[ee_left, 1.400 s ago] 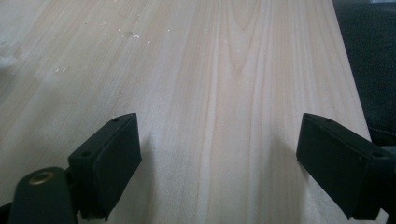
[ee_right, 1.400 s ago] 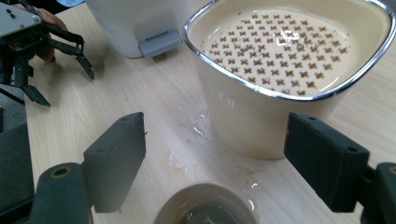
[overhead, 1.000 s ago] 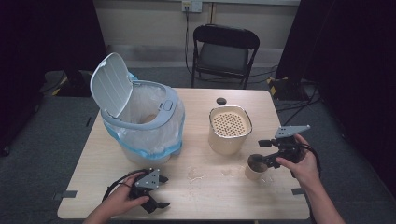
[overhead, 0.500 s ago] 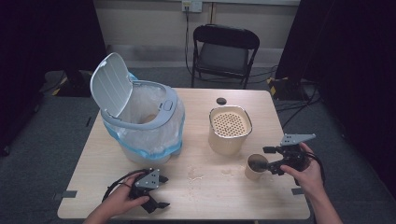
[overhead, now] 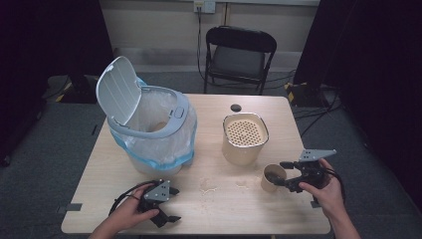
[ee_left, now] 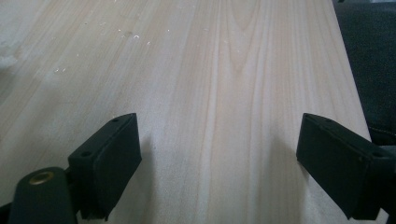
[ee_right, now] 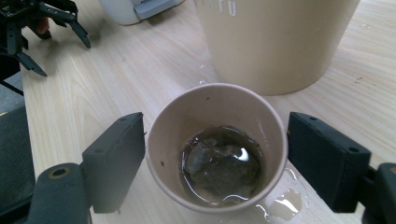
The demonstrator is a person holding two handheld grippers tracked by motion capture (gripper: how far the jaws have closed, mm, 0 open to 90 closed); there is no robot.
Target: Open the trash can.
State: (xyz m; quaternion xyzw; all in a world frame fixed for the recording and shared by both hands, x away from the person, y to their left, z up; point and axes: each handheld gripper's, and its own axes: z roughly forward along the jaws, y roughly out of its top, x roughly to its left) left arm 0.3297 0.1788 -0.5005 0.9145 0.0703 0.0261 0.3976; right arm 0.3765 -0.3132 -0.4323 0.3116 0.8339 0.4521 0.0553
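The paper cup [ee_right: 215, 144] sits between the right gripper's [ee_right: 215, 154] spread jaws; the left gripper [ee_left: 219, 158] gapes empty.

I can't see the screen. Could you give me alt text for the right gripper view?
A paper cup holding a teabag in dark liquid sits between the right gripper's open black jaws on a wooden table. A beige container stands behind it, and a small puddle lies beside the cup.

White lidded plastic bin [overhead: 149, 127] at left rear of the pale wooden tabletop [overhead: 209, 209], beige perforated-top container [overhead: 244, 138] to its right, small paper cup [ee_right: 215, 144] before that container, between right gripper [overhead: 287, 174] jaws, left gripper [overhead: 164, 211] near front-left edge.
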